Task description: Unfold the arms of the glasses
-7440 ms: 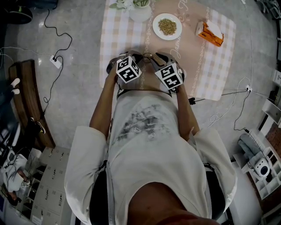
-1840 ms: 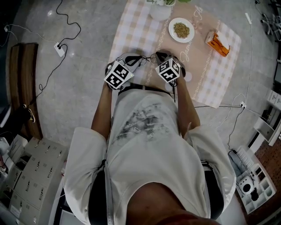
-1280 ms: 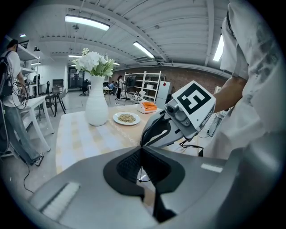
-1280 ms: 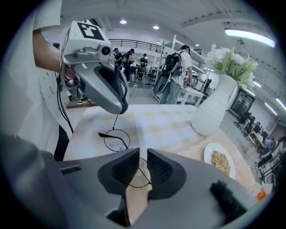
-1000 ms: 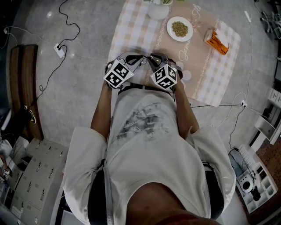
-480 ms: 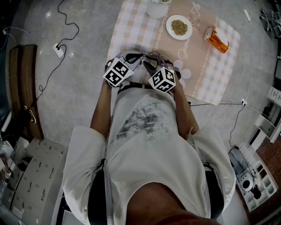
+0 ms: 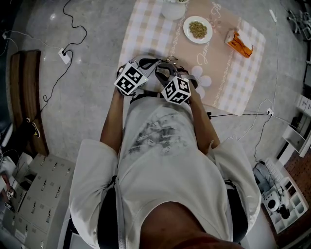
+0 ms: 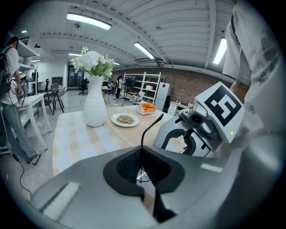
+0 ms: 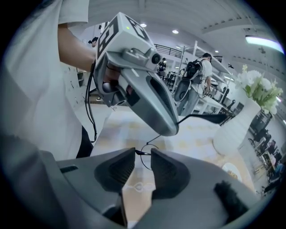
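Thin wire-framed glasses (image 7: 158, 66) hang above the near edge of the checked tablecloth (image 7: 146, 34), between my two grippers. My left gripper (image 8: 144, 167) is shut on the frame, and one dark arm (image 8: 151, 126) rises from its pads. My right gripper (image 9: 143, 167) faces the left one at close range. Its jaws are opening, with a clear gap between the pads. The wire rim (image 9: 144, 154) sits just at their tips and is not pressed. The other arm (image 9: 210, 118) sticks out to the right past the left gripper's body (image 9: 147, 96).
A white vase of flowers (image 7: 175, 7), a plate of seeds (image 7: 197, 28) and an orange carton (image 7: 238, 43) stand farther back on the cloth. A power strip (image 7: 64, 54) and cables lie on the floor to the left. People stand in the room behind.
In the head view my right gripper has drifted left and toward the body, closer to the left one. The left gripper has stayed where it was.
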`<state>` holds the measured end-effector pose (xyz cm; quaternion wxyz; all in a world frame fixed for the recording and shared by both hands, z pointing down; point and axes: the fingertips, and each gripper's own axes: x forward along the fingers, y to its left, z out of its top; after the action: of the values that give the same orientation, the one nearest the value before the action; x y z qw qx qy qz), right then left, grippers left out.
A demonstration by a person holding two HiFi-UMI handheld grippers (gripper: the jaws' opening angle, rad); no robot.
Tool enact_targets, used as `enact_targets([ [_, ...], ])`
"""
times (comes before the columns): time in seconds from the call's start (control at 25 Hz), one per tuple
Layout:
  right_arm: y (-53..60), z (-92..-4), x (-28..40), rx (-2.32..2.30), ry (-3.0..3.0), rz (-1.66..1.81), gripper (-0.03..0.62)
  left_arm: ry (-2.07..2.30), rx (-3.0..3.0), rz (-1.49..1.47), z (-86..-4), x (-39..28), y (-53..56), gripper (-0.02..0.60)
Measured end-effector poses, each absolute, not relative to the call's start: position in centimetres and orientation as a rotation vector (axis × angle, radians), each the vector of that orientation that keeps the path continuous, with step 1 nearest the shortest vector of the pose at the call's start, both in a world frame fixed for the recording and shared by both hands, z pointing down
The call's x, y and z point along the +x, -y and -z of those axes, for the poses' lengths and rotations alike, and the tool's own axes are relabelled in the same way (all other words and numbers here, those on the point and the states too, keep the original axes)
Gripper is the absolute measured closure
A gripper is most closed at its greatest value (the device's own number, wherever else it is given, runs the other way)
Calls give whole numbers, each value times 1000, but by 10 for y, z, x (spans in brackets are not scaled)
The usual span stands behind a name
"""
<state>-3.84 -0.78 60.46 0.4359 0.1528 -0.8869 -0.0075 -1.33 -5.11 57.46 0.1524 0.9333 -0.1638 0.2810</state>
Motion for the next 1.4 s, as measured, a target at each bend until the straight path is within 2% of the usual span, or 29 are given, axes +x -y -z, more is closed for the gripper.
enact_targets([
  [0.32, 6, -613, -43, 362, 2177, 68, 480, 467, 2664, -798, -575, -13, 49, 575],
  [0.44, 6, -612, -43, 368, 2169, 86, 520, 469, 2664, -794, -575, -13, 49, 575],
  [0.6, 6, -609, -42, 375, 2173, 90, 534, 482, 2666, -785, -578, -14, 50, 575],
  [1.4, 17, -572, -24, 542, 2216, 94, 563, 503, 2667, -786, -574, -15, 48, 575],
])
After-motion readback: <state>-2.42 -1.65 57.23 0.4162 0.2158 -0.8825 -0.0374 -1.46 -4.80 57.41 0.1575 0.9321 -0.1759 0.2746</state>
